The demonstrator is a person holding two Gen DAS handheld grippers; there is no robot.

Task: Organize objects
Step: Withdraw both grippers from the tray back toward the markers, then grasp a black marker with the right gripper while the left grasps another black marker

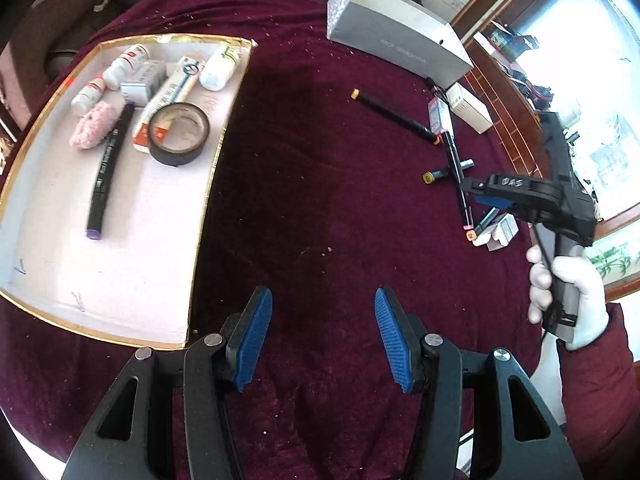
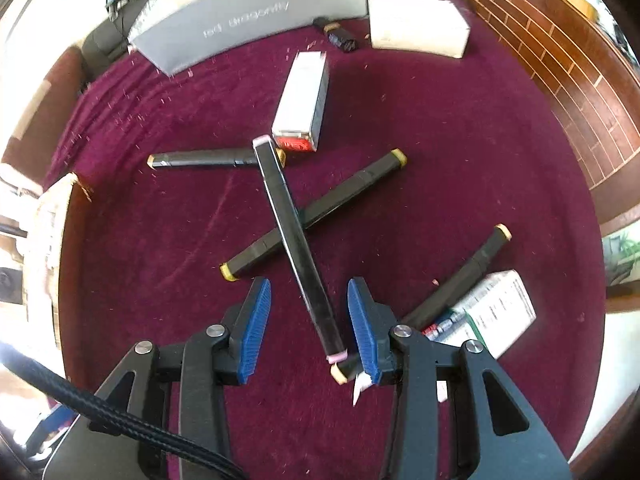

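My left gripper (image 1: 323, 336) is open and empty over the maroon cloth, just right of a gold-edged tray (image 1: 120, 248). The tray holds a black marker (image 1: 105, 172), a tape roll (image 1: 179, 133), a pink puff (image 1: 93, 125), small bottles and a tube. My right gripper (image 2: 309, 330) is open, its jaws either side of a pink-capped black marker (image 2: 294, 240) that lies across a yellow-capped marker (image 2: 316, 214). Two more markers (image 2: 208, 159) (image 2: 460, 276) lie nearby. In the left wrist view the right gripper (image 1: 496, 196) hangs over that pile.
A long grey box (image 1: 394, 36) lies at the back of the cloth. A small white box with a red end (image 2: 302, 100), a cream box (image 2: 416, 26) and a printed carton (image 2: 496, 310) lie around the markers. A wooden ledge (image 2: 580, 92) runs along the right.
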